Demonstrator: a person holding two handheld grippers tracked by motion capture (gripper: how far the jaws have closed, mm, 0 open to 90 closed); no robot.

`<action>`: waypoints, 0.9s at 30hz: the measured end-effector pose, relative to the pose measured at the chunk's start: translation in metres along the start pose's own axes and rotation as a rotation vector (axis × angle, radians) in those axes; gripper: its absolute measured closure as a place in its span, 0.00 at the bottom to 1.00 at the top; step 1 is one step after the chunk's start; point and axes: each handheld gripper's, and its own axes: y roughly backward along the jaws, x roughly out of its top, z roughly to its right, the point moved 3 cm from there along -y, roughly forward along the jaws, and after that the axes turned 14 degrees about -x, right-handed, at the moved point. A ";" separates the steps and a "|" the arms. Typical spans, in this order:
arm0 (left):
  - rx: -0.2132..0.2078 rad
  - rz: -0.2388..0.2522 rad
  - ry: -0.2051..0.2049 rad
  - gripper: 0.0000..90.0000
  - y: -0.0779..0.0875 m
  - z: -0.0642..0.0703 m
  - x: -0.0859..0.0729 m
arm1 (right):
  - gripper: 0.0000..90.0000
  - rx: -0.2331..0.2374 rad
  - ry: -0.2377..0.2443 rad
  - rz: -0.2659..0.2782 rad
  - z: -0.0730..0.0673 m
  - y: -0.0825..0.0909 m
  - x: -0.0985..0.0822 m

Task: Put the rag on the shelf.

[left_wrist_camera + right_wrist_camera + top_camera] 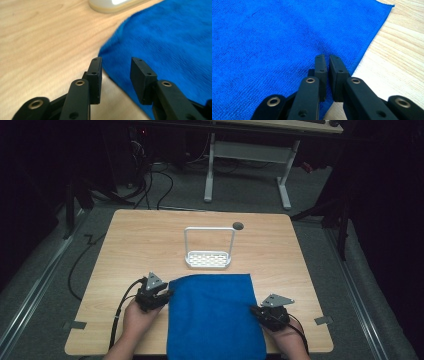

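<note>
On the table point(125, 245), your left tongs point(113, 71) gape beside the blue cloth's point(215, 315) edge, your right tongs point(327, 65) nearly closed, empty, over it.

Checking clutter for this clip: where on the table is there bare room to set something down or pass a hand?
Bare wood lies along the table's far edge behind the white wire rack, and down both sides of it. The near middle is covered by the blue towel, flanked closely by the left gripper and right gripper.

Left hand-held gripper point(165, 295) jaws parted, right hand-held gripper point(256, 310) — jaws nearly closed
</note>
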 end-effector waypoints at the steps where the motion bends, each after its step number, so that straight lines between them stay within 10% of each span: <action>1: 0.010 -0.003 -0.008 0.67 -0.003 -0.001 0.003 | 0.95 0.000 -0.001 0.001 0.000 0.000 0.000; 8: 0.031 0.009 0.000 0.66 -0.019 -0.010 0.021 | 0.94 0.002 -0.002 0.002 0.000 0.000 0.000; 19: -0.053 0.056 0.126 0.88 -0.024 -0.025 0.017 | 0.93 0.012 -0.013 0.001 0.001 0.000 -0.001; 27: -0.070 0.086 0.129 0.95 -0.022 -0.025 0.017 | 0.87 0.008 -0.041 0.017 0.003 0.001 0.000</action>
